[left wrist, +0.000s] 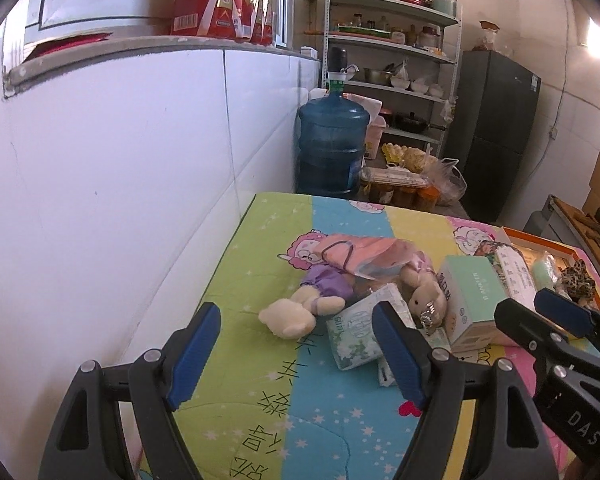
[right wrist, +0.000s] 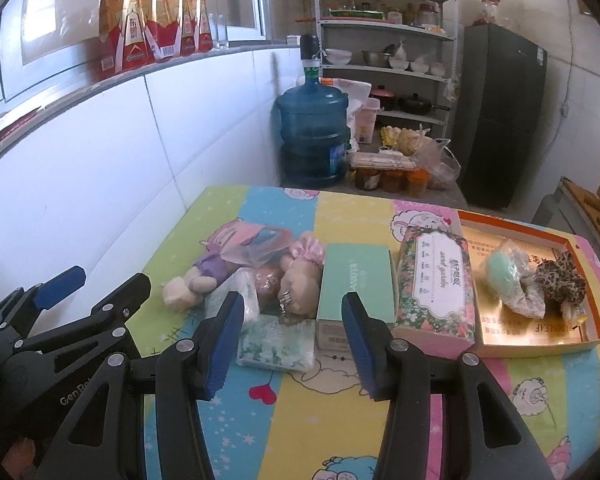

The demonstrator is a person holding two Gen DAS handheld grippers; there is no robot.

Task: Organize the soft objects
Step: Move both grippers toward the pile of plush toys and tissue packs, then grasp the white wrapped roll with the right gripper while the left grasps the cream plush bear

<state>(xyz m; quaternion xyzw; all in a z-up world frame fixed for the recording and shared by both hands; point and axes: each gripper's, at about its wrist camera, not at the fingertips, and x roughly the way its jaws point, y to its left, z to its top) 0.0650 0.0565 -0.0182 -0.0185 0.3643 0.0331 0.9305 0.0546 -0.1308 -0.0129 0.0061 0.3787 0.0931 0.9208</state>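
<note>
A pile of soft things lies mid-table: a plush doll in purple (left wrist: 300, 304) (right wrist: 196, 280), a beige plush bunny (left wrist: 425, 298) (right wrist: 296, 288), a pink plastic bag (left wrist: 363, 256) (right wrist: 256, 240) and a soft tissue pack (left wrist: 353, 332) (right wrist: 278, 344). A teal box (right wrist: 355, 280) (left wrist: 473, 300) and a floral tissue box (right wrist: 435, 284) stand beside them. An orange-rimmed tray (right wrist: 593, 320) holds a mint sponge in a bag (right wrist: 503, 276) and a leopard scrunchie (right wrist: 559, 276). My left gripper (left wrist: 296, 356) is open just short of the doll and tissue pack. My right gripper (right wrist: 292, 344) is open before the tissue pack.
A colourful cartoon cloth (right wrist: 284, 420) covers the table, against a white tiled wall (left wrist: 100, 160) on the left. Behind stand a blue water jug (left wrist: 331, 148), jars, a shelf rack (right wrist: 383, 40) and a dark fridge (right wrist: 503, 112). Bottled drinks (right wrist: 152, 20) sit on the sill.
</note>
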